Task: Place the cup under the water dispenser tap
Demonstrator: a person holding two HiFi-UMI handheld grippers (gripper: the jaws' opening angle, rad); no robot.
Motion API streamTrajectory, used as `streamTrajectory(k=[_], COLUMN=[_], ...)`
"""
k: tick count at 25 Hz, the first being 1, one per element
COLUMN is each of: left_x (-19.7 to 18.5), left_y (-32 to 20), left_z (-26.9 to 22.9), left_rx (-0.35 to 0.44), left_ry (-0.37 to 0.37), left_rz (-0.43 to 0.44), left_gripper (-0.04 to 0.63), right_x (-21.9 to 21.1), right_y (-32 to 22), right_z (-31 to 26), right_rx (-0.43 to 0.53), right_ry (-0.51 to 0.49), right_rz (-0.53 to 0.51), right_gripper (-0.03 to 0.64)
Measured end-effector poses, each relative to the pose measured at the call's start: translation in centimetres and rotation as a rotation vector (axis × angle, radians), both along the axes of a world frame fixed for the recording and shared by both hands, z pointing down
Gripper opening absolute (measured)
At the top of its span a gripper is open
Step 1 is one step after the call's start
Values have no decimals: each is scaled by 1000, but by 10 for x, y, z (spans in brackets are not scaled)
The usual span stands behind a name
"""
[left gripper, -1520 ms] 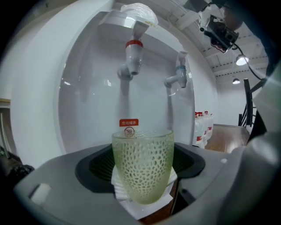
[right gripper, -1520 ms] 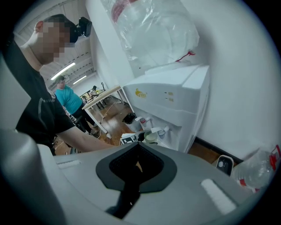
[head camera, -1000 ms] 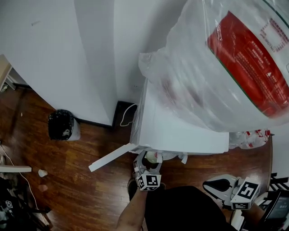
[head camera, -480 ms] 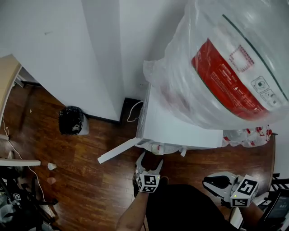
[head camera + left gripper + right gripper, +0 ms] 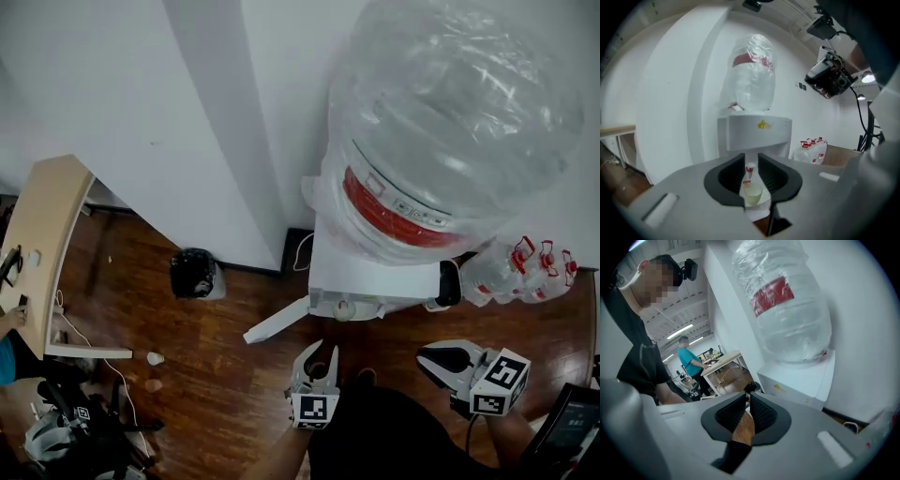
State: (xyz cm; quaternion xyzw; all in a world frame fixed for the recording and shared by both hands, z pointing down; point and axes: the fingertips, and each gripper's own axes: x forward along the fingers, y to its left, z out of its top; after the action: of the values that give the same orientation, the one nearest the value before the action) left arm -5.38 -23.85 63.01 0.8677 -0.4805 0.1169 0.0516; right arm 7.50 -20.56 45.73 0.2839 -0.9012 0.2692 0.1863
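Observation:
A pale paper cup (image 5: 752,193) stands in the recess of the white water dispenser (image 5: 754,133), right below its red-topped tap (image 5: 749,169). In the head view the cup (image 5: 344,307) peeks out under the dispenser (image 5: 375,277) front. My left gripper (image 5: 319,354) hangs a short way in front of it, apart from it. Its jaws (image 5: 751,159) have just been closing to a narrow gap with nothing between them; the cup shows through the gap. My right gripper (image 5: 433,359) is off to the right, its jaws (image 5: 747,398) shut and empty.
A large wrapped water bottle (image 5: 459,122) sits on the dispenser. Several spare bottles (image 5: 520,267) stand to its right. A white flap (image 5: 277,322) juts out at lower left. There is a black bin (image 5: 194,274), a wooden desk (image 5: 42,234) and a small cup on the floor (image 5: 155,357).
My left gripper has drawn back from the dispenser's recess, where it was a second ago, and risen. The right gripper has risen too. The head view now takes in more of the room.

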Motion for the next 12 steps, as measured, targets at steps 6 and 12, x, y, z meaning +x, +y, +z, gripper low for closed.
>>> streamTrajectory(k=[6,12], left_x=[-2,8], left_y=[20,30], left_z=[-126,-183], left_rx=[87,72], left_ry=[63,65], left_rz=[-5,76], left_gripper=[0,0], right_x=[14,30], right_y=[6,6], right_z=[-51,-81], right_rx=[114,197], right_ry=[-43,-110], right_rz=[55,129], right_gripper=[2,2])
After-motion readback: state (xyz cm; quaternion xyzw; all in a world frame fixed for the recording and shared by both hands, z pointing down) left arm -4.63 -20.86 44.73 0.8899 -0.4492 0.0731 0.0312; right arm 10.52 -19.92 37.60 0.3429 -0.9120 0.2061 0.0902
